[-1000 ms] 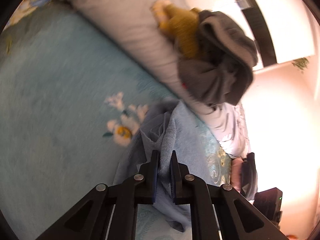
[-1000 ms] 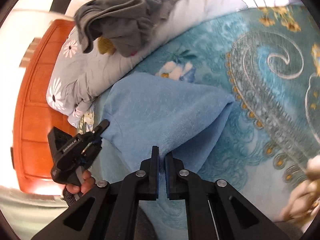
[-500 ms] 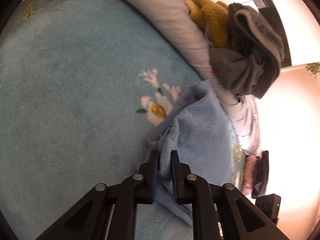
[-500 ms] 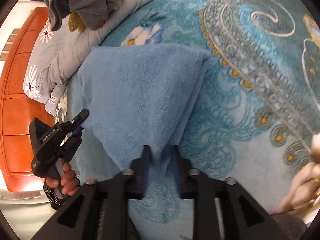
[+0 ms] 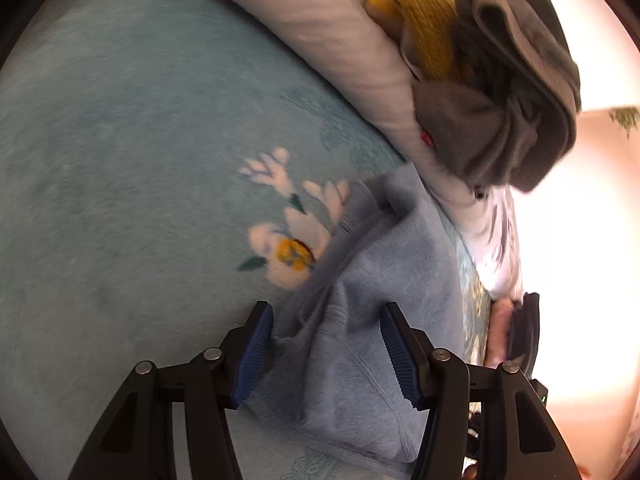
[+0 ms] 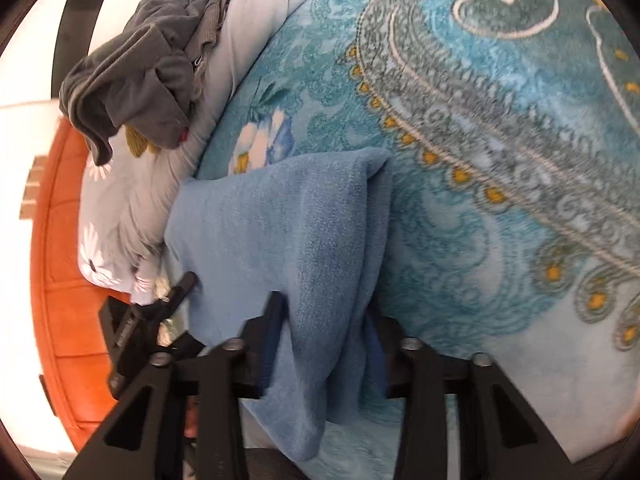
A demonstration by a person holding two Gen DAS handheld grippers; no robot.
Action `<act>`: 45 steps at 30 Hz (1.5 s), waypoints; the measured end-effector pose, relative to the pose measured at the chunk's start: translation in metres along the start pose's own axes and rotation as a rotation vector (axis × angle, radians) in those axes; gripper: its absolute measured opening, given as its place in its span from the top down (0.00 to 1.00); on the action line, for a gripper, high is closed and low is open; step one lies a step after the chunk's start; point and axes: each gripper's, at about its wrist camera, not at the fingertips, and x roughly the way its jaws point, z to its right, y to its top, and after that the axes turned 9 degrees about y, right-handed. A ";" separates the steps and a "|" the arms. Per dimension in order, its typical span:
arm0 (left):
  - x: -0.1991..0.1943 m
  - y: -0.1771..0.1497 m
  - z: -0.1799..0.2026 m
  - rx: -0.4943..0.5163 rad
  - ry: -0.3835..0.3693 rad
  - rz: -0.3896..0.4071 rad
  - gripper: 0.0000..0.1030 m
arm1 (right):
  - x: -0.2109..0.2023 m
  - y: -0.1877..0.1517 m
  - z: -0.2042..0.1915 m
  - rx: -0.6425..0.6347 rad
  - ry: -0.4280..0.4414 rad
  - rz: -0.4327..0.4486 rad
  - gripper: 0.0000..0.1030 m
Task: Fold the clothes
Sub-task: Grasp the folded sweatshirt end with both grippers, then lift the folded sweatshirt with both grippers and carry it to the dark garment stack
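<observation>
- The light blue fleece garment point(image 6: 280, 220) lies folded over on the teal patterned plush blanket point(image 6: 500, 220), its far edge near the grey flower-printed pillow point(image 6: 132, 200).
- The left gripper point(image 5: 326, 344) has just been opening; its blue-padded jaws stand apart with the garment's edge between them, neither pad pressing on the cloth.
- The right gripper point(image 6: 328, 320) has its jaws apart; a ridge of the garment rises loosely between them, and the pads are blurred.
- A crumpled dark grey garment point(image 5: 508, 100) and a mustard knitted piece point(image 5: 428, 36) sit on the pillow, far from the grippers.
- An orange wooden panel point(image 6: 64, 280) stands at the left, beyond the bed.
</observation>
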 end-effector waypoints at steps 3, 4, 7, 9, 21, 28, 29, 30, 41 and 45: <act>0.004 0.000 0.002 -0.012 -0.002 -0.005 0.49 | 0.000 0.004 -0.003 0.021 0.032 0.000 0.86; 0.005 -0.001 0.002 -0.020 -0.004 -0.009 0.58 | 0.000 0.007 -0.006 0.015 0.035 -0.004 0.87; 0.006 -0.010 -0.002 -0.064 -0.032 -0.029 0.69 | -0.007 0.022 -0.015 -0.032 0.038 -0.024 0.88; 0.008 -0.019 -0.002 -0.088 -0.059 -0.050 0.70 | -0.015 0.040 -0.024 -0.086 0.023 -0.039 0.88; 0.024 -0.053 0.027 -0.064 -0.052 -0.098 0.70 | -0.016 0.101 -0.024 -0.227 -0.073 -0.186 0.88; 0.030 -0.041 0.030 -0.083 -0.059 -0.102 0.56 | -0.019 0.102 -0.007 -0.178 -0.039 -0.176 0.87; 0.032 -0.039 0.032 -0.088 -0.072 -0.103 0.50 | -0.022 0.102 -0.006 -0.176 -0.038 -0.177 0.86; 0.034 -0.038 0.034 -0.095 -0.083 -0.103 0.48 | -0.024 0.102 -0.006 -0.171 -0.039 -0.175 0.86; 0.018 -0.047 0.057 -0.123 -0.044 -0.048 0.88 | -0.047 0.085 -0.028 -0.149 -0.054 -0.107 0.88; -0.005 -0.067 0.081 -0.079 -0.033 -0.027 0.88 | -0.072 0.070 -0.040 -0.178 -0.047 -0.094 0.88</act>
